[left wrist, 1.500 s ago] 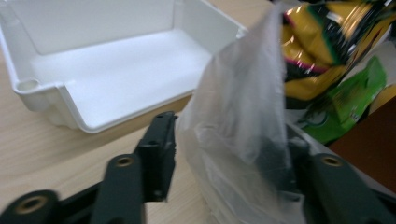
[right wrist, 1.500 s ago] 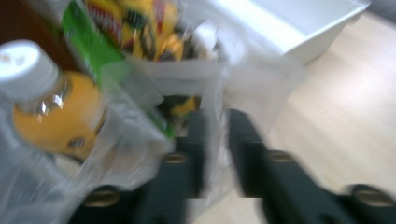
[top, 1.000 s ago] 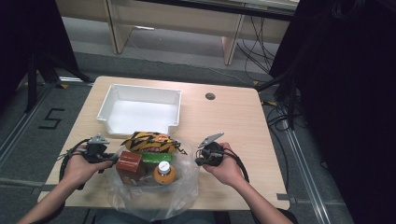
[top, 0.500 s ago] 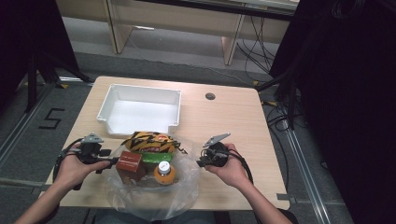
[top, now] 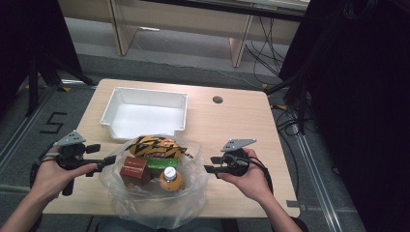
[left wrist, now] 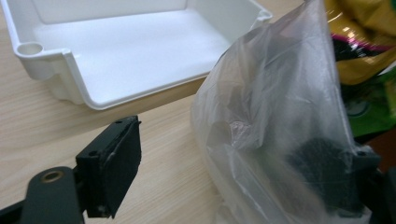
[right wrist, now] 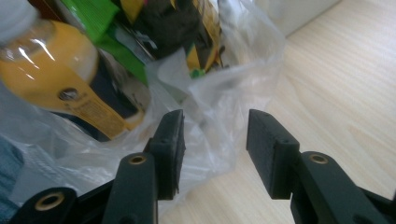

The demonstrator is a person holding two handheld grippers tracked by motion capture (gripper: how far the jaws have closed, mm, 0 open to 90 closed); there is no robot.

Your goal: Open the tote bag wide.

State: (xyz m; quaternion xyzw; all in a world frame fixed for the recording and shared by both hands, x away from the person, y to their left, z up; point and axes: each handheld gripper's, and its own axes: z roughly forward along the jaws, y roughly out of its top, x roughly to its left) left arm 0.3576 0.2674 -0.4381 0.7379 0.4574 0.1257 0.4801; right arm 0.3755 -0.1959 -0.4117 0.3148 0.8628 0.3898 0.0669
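A large "5" is marked on the floor (top: 51, 123); packaging print is unreadable.

Left hand (top: 58, 169) low at left, gripping left gripper (top: 107, 161), jaws pointing right, just been opening, now wide apart. Right hand (top: 246, 174) at right, palm up, holding right gripper (top: 209, 164), jaws pointing left, just been opening, gap clear between pads. Forearms enter from bottom edge.
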